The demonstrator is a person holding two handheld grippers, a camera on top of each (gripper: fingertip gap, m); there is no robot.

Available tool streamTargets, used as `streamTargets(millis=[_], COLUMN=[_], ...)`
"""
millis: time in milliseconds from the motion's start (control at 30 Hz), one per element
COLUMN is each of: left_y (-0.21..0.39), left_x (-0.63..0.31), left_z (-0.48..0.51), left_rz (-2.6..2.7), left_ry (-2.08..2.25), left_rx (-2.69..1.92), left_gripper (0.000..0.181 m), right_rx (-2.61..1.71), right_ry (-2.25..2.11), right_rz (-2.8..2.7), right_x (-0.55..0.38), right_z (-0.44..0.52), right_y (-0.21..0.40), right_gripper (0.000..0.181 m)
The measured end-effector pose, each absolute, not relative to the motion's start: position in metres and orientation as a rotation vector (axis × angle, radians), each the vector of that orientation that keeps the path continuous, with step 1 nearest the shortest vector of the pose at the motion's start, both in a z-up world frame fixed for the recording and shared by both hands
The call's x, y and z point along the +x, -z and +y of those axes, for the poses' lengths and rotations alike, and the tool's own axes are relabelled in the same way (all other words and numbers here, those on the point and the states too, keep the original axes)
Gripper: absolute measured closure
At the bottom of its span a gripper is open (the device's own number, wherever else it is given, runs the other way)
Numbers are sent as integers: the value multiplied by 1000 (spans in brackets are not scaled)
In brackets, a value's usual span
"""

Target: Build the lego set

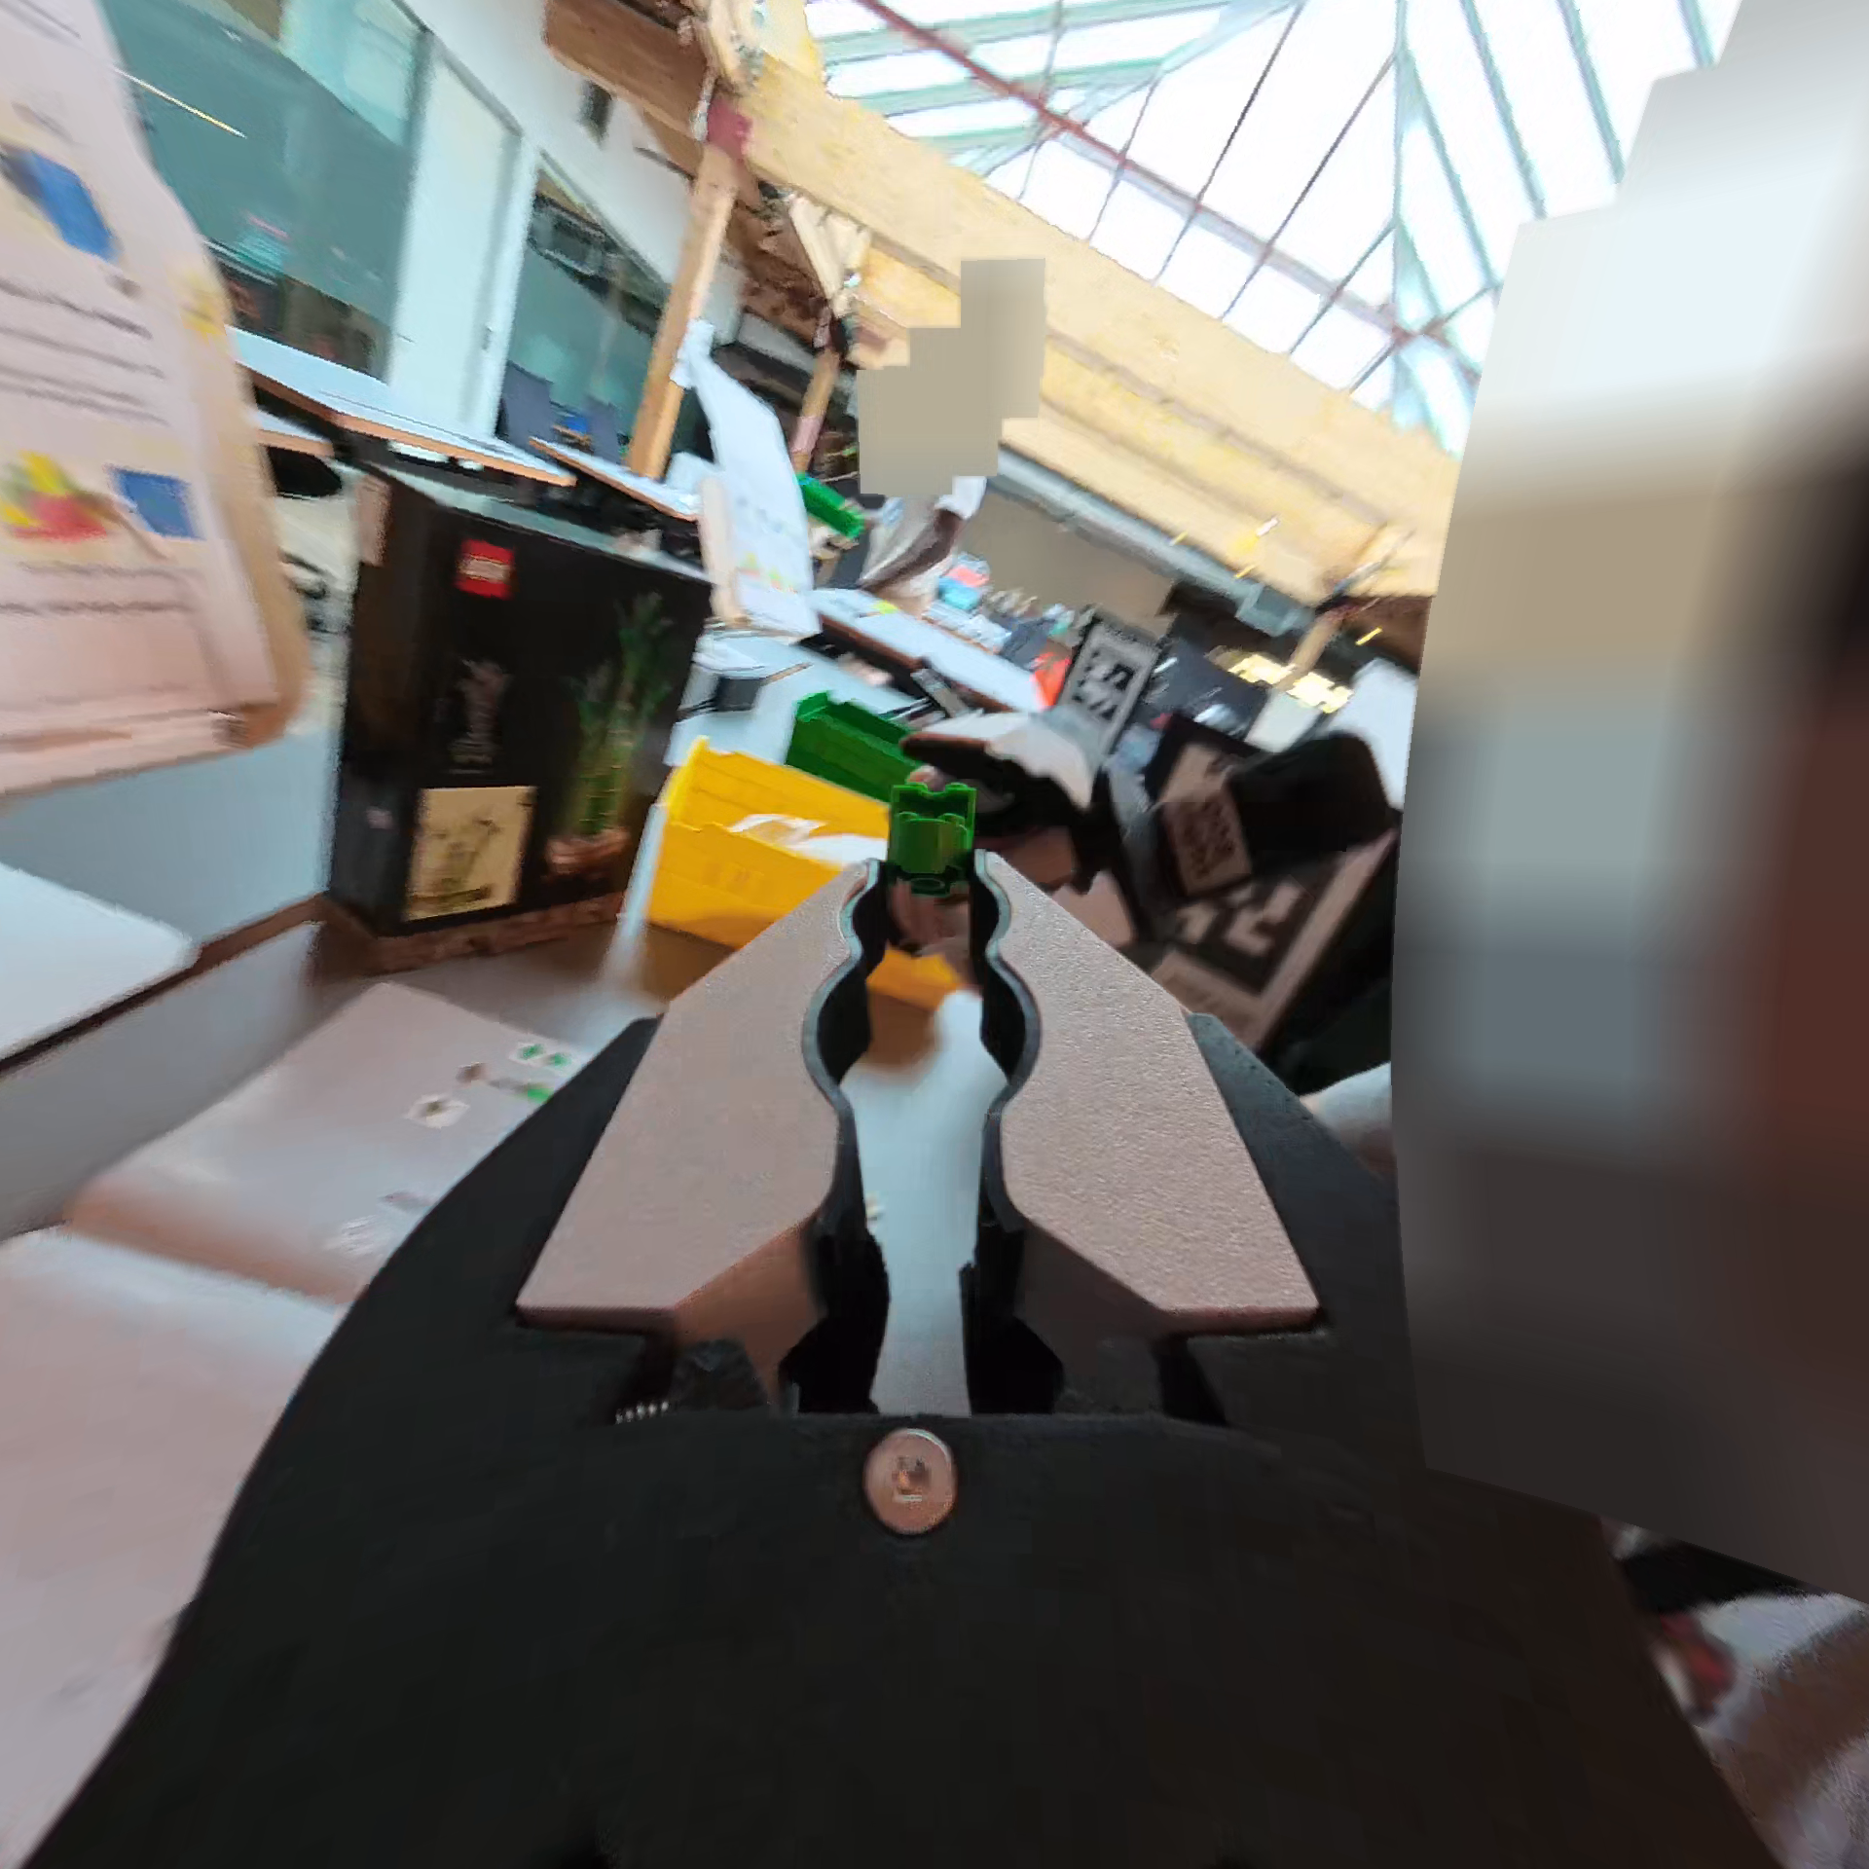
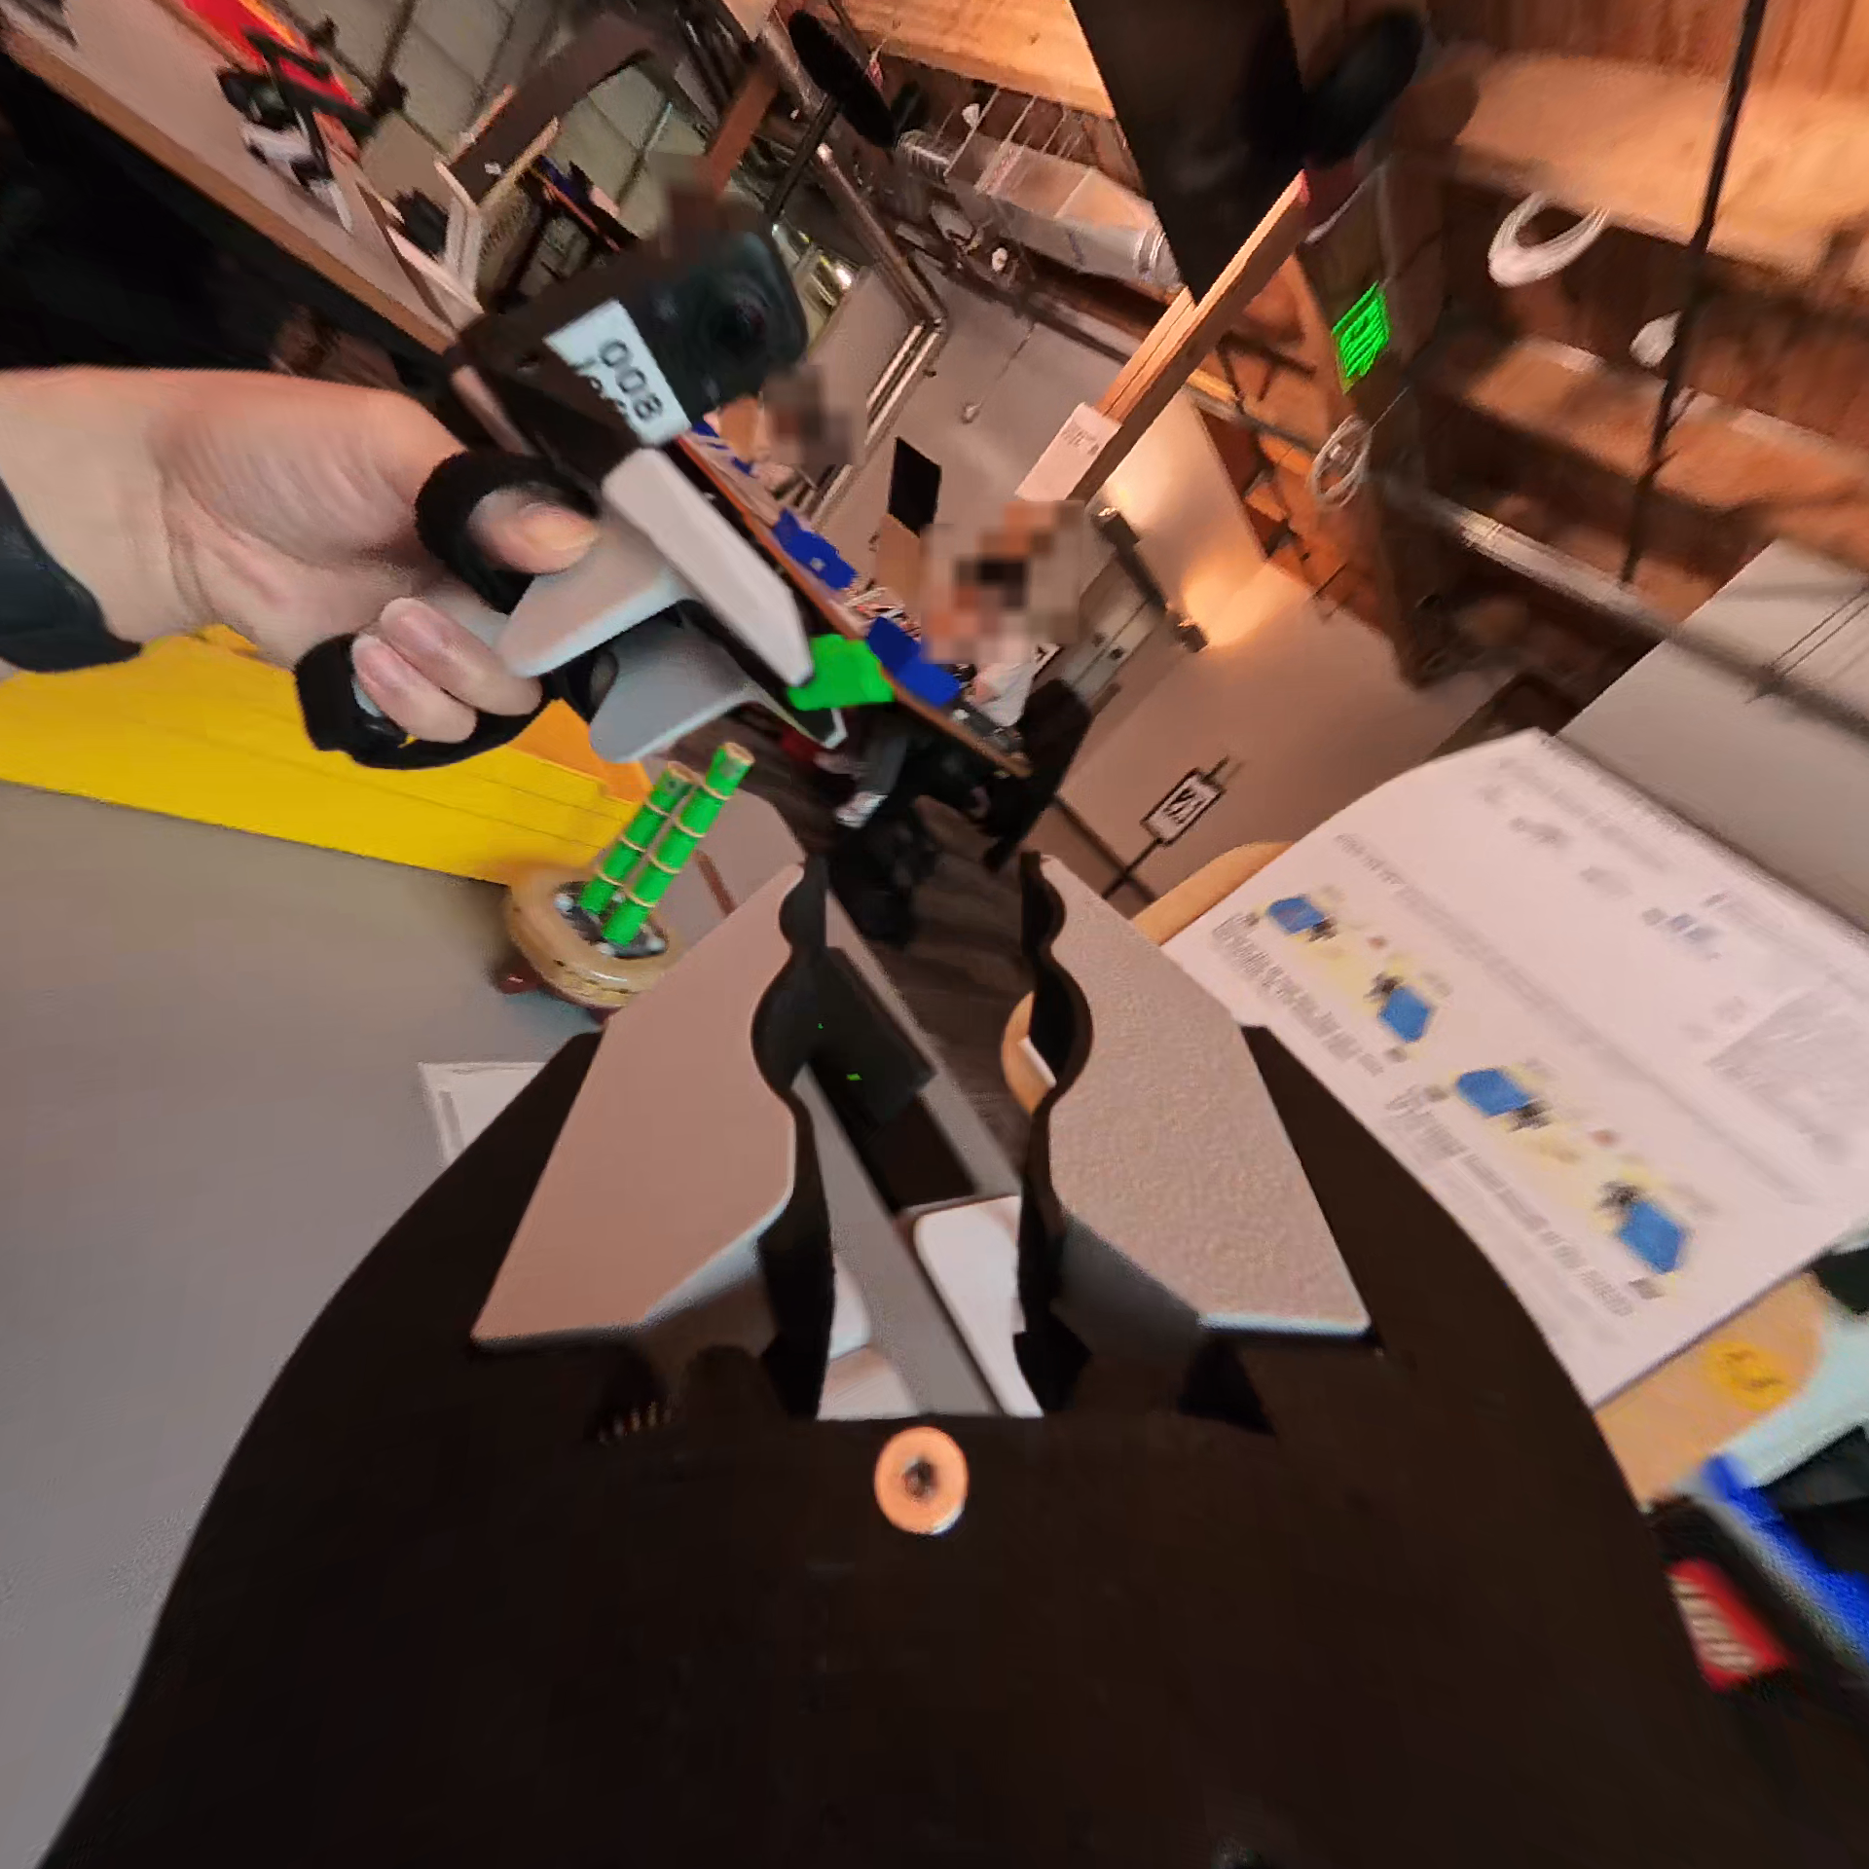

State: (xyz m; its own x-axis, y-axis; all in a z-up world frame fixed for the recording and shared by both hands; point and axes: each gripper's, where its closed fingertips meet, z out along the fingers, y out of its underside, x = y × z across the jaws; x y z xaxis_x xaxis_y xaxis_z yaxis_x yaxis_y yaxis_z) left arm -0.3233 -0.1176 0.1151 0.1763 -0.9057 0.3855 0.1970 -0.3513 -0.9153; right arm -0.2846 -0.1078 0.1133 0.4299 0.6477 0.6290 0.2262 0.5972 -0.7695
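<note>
Now my left gripper [image 1: 928,872] pinches a green piece [image 1: 931,833] midair, right gripper [image 2: 918,890] spread empty; next I'd cap it onto the stalks [image 2: 662,850] by the table [image 2: 202,1011] edge.

Table: my grey top [image 2: 202,1062], left of frame.
Bin: yellow [image 2: 202,748], upper left, on it.
Model: round tan base [image 2: 566,946] with 2 green stalks [image 2: 668,850], beside bin.
Booklet: open [image 2: 1578,1032], right.
</note>
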Motion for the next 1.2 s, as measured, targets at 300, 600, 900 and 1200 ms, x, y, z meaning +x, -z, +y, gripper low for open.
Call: streamTargets(millis=[300,600,900,1200], left_y=[-76,-55,-53,-47], left_x=[-342,-322,-313,-307], left_z=[-123,-119,-106,-98], left_rz=[996,1130,1070,931], left_ry=[1086,947,860,884], left_rx=[-1462,-1381,-1242,-1174], left_gripper=[167,167,168,168], right_rx=[-1324,-1435,-1520,-1560], right_ry=[-1168,-1187,-1148,-1154], right_rz=[-993,-1004,-976,-988], right_x=[-299,-311,-290,-279], right_z=[-105,-97,-84,-82], right_y=[-94,-67,-66,-63], right_gripper=[143,152,151,154])
